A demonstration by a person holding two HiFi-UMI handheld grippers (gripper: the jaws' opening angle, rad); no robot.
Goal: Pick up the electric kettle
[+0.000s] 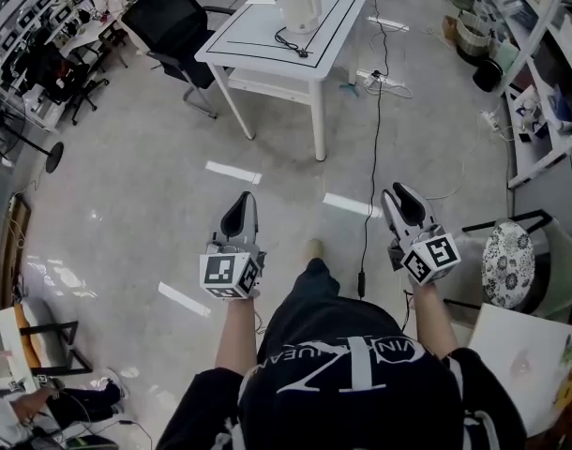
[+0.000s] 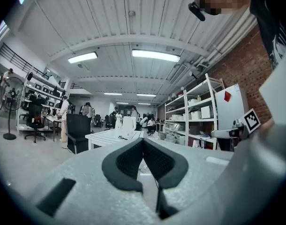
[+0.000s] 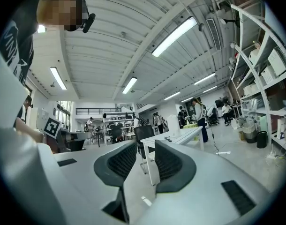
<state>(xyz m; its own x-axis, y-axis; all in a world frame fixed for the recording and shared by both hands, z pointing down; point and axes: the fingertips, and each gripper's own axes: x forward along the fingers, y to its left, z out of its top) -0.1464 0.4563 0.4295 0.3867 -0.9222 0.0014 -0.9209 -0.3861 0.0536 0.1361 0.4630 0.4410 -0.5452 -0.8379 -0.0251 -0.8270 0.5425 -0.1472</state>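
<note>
The white electric kettle [image 1: 298, 1] stands on a white table [image 1: 258, 50] across the floor, its black cord lying beside it. Both grippers are held level over bare floor, well short of the table. My left gripper [image 1: 245, 198] is shut, its pads meeting with nothing between them [image 2: 143, 142]. My right gripper [image 1: 396, 193] is open, with an empty gap between its pads [image 3: 145, 146]. The kettle shows small and far off in the left gripper view [image 2: 129, 124] and in the right gripper view [image 3: 174, 124].
A black office chair [image 1: 173, 17] stands left of the table. A cable [image 1: 372, 157] runs along the floor from a power strip [image 1: 380, 80]. Shelving [image 1: 539, 64] lines the right side, with a patterned stool [image 1: 508, 263] near my right arm. Desks with people are at the left.
</note>
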